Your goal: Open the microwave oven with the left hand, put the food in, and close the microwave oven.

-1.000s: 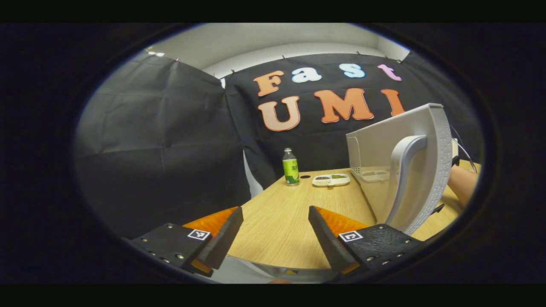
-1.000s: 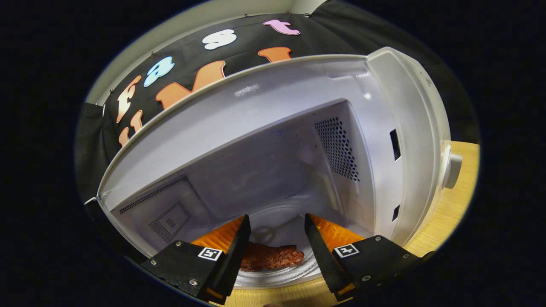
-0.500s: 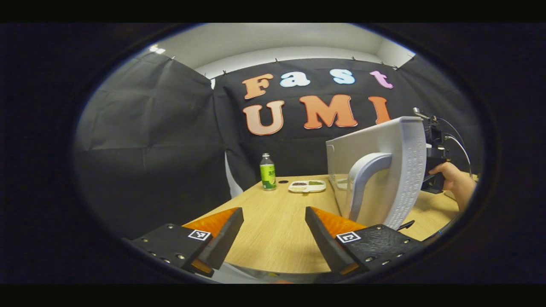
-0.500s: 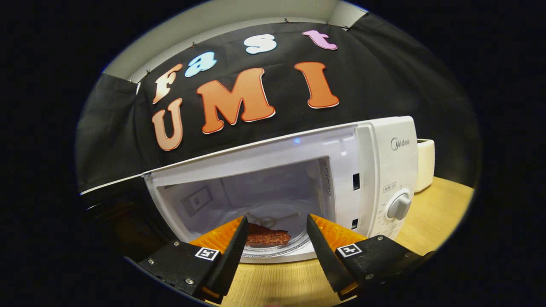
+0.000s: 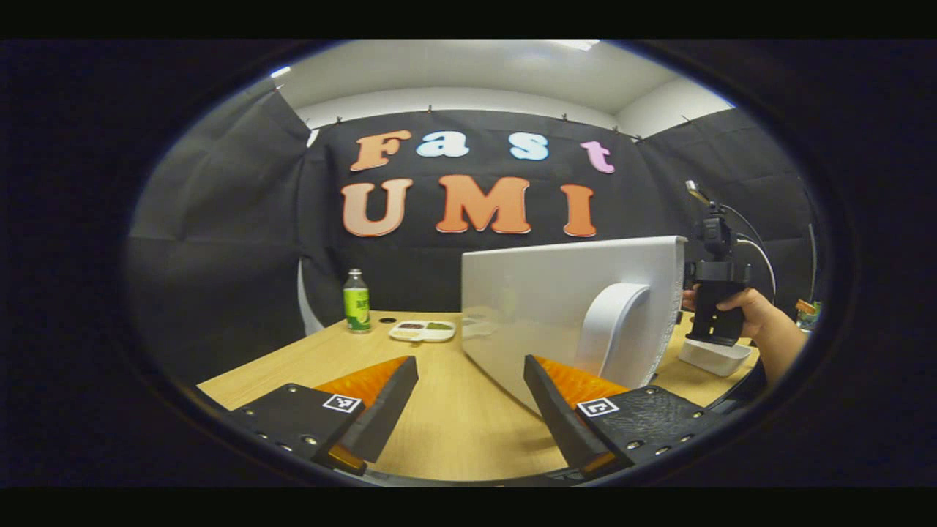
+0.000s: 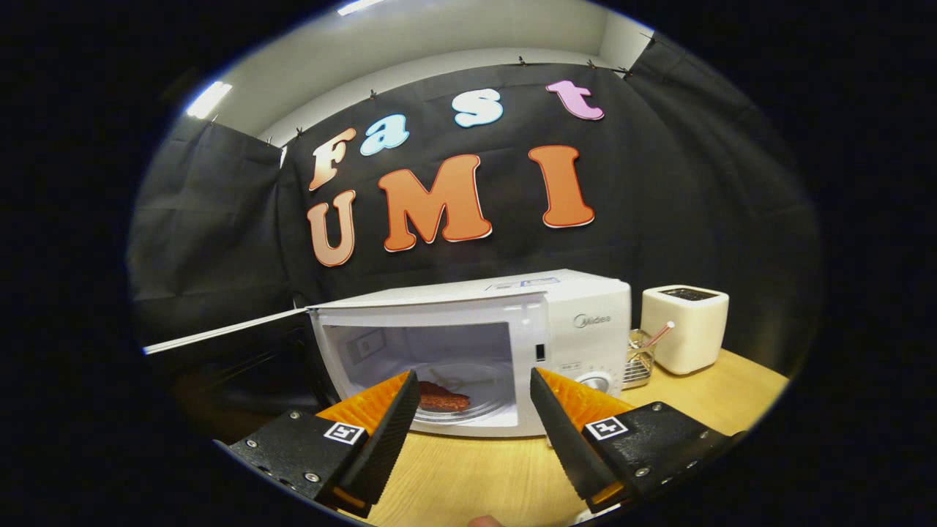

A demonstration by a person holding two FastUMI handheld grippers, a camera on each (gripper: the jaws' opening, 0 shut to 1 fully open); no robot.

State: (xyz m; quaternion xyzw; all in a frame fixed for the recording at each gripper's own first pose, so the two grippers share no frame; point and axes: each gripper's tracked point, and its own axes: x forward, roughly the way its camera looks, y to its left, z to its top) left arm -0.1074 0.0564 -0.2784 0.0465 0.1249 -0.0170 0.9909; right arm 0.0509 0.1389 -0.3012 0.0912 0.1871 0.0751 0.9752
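The white microwave (image 6: 585, 322) stands with its door (image 6: 227, 331) swung wide to the left. A brown piece of food (image 6: 443, 400) lies on the glass turntable inside. My right gripper (image 6: 473, 373) is open and empty, held back in front of the cavity, apart from the food. In the left gripper view the door's outer face (image 5: 542, 307) and its curved white handle (image 5: 618, 322) are close. My left gripper (image 5: 469, 360) is open, its right finger just in front of the handle, nothing between its fingers. Beyond the door's edge a hand (image 5: 758, 318) holds the right gripper (image 5: 714, 293).
A white toaster (image 6: 684, 328) and a small wire rack (image 6: 638, 362) stand right of the microwave. A green bottle (image 5: 356, 301) and a divided plate (image 5: 423, 331) sit far back on the wooden table (image 5: 439, 424). A white tray (image 5: 716, 357) lies under the hand.
The right gripper has drawn back out of the microwave, with the food left on the turntable. The left gripper view has turned, and the door's outer face now shows more broadly.
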